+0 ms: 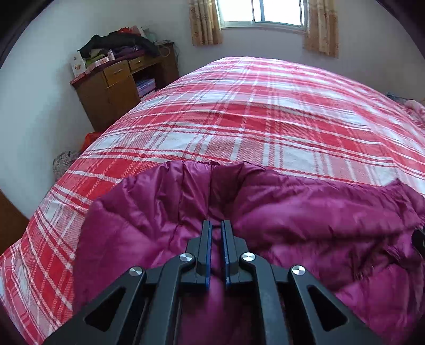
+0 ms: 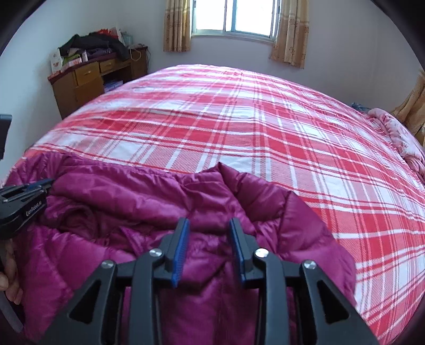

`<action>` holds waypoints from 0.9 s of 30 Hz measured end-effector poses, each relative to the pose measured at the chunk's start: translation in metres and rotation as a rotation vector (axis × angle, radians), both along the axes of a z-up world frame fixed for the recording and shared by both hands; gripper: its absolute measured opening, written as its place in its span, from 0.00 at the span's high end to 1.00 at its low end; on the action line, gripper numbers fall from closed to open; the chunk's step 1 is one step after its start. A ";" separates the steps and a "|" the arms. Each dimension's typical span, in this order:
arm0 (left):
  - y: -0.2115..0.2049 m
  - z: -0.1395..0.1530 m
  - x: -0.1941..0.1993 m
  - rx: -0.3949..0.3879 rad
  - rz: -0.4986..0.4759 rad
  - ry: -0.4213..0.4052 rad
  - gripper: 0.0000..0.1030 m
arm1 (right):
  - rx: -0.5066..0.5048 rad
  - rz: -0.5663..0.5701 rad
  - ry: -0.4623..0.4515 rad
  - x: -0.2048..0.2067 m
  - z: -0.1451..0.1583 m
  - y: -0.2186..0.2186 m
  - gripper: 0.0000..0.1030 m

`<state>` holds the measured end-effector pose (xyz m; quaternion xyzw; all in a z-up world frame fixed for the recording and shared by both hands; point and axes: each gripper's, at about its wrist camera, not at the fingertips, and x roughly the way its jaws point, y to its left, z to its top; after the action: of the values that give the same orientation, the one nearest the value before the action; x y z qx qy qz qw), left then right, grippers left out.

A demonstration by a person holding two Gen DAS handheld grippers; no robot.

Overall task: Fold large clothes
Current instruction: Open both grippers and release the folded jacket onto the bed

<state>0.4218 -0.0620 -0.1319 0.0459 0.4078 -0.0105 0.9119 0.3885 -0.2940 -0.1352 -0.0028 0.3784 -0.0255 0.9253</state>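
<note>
A magenta quilted down jacket [image 1: 305,217] lies bunched at the near edge of a bed with a red and white plaid sheet [image 1: 252,119]. My left gripper [image 1: 216,225] is shut on a fold of the jacket and pinches the fabric between its blue pads. In the right wrist view the jacket [image 2: 148,201] spreads across the near left. My right gripper [image 2: 209,225] is open, its fingers low over the jacket's folded fabric. The left gripper [image 2: 39,184] shows at the left edge of that view.
A wooden cabinet [image 1: 117,87] piled with clothes and boxes stands at the far left by the wall. A window with curtains [image 1: 263,16] is behind the bed. A pink blanket [image 2: 398,135] lies at the bed's right edge.
</note>
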 end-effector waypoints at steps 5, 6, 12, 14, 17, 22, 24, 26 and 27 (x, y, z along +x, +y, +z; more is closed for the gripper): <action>0.044 0.056 -0.104 -0.116 -0.172 -0.148 0.93 | 0.059 0.032 -0.192 -0.114 0.055 -0.015 0.38; 0.057 0.070 -0.131 -0.134 -0.200 -0.183 0.93 | 0.049 0.038 -0.220 -0.140 0.065 -0.019 0.38; 0.141 0.119 -0.249 -0.266 -0.272 -0.226 0.93 | 0.055 0.004 -0.305 -0.275 0.096 -0.046 0.27; 0.166 0.119 -0.278 -0.278 -0.273 -0.202 0.93 | 0.078 -0.006 -0.297 -0.306 0.097 -0.057 0.25; 0.186 0.110 -0.321 -0.230 -0.279 -0.173 0.93 | 0.083 0.000 -0.262 -0.346 0.092 -0.063 0.25; 0.195 0.088 -0.380 -0.162 -0.343 -0.113 0.93 | 0.096 0.048 -0.200 -0.400 0.076 -0.058 0.25; 0.194 0.075 -0.393 -0.153 -0.371 -0.076 0.93 | 0.116 0.053 -0.176 -0.415 0.066 -0.056 0.22; 0.193 0.056 -0.401 -0.134 -0.381 -0.035 0.93 | 0.161 0.048 -0.149 -0.423 0.051 -0.056 0.18; 0.193 0.047 -0.403 -0.124 -0.382 -0.014 0.93 | 0.178 0.044 -0.131 -0.426 0.043 -0.055 0.18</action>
<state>0.0191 0.1307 -0.0846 0.0664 0.3838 -0.2080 0.8972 -0.0371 -0.3491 -0.0925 0.0730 0.3176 0.0284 0.9450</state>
